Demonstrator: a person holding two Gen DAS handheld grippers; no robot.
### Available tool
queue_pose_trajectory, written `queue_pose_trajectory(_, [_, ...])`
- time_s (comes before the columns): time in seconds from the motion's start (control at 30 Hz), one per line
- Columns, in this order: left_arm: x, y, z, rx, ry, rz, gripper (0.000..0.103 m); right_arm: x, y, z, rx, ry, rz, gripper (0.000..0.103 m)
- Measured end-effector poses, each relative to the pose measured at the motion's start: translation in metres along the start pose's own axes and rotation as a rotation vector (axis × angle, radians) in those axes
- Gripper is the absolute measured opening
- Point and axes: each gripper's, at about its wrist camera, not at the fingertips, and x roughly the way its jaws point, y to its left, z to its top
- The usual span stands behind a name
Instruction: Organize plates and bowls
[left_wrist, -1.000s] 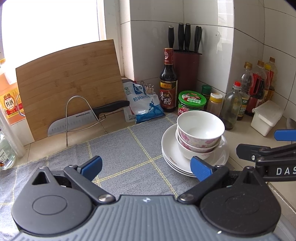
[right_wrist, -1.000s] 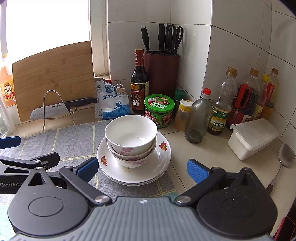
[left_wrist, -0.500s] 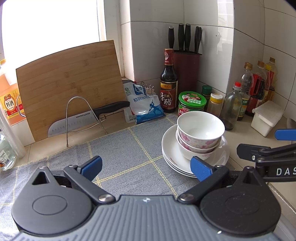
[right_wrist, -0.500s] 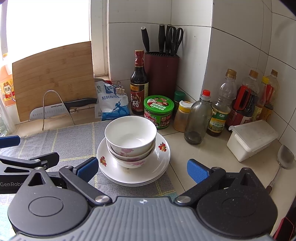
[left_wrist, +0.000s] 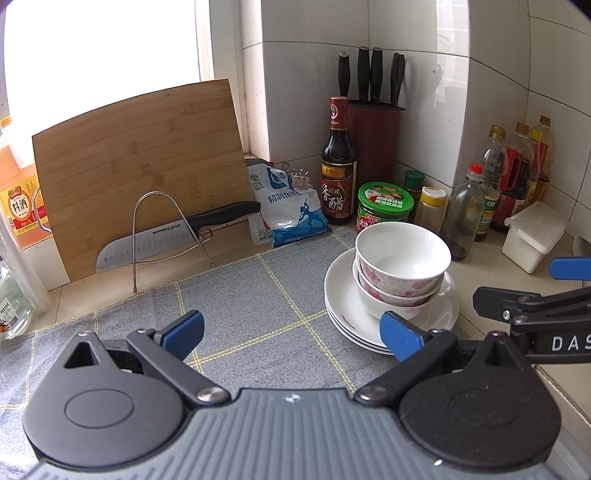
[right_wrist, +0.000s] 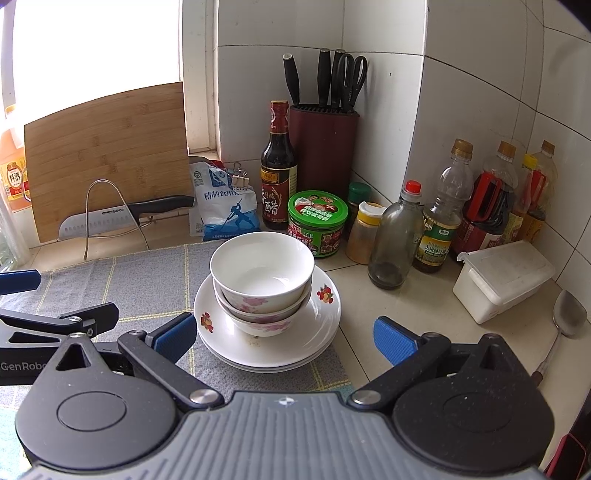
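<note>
Two white bowls with pink flowers (right_wrist: 263, 280) are nested on a stack of white plates (right_wrist: 325, 314) at the right edge of a grey checked mat (right_wrist: 147, 288). The same bowls (left_wrist: 400, 264) and plates (left_wrist: 341, 295) show in the left wrist view. My right gripper (right_wrist: 283, 338) is open and empty, just in front of the plate stack. My left gripper (left_wrist: 291, 330) is open and empty over the mat (left_wrist: 251, 302), left of the stack, its right fingertip beside the plates' rim.
A bamboo cutting board (left_wrist: 136, 166) and a knife (left_wrist: 173, 236) on a wire stand are at the back left. A salt bag (right_wrist: 221, 206), vinegar bottle (right_wrist: 279, 166), knife block (right_wrist: 323, 147), green jar (right_wrist: 317, 221), several bottles, a white box (right_wrist: 502, 284) and a ladle (right_wrist: 565, 325) line the wall.
Both grippers drifted very slightly toward the dishes. Nothing else moved.
</note>
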Motion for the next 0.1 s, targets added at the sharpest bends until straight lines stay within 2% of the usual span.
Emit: queue_pose_trajectory(0.1, [0.0008,0.0004,0.0018,-0.003,0.003,0.0,0.101,-0.0001,0.0003,0.0002,-0.002,0.0,-0.001,0.103])
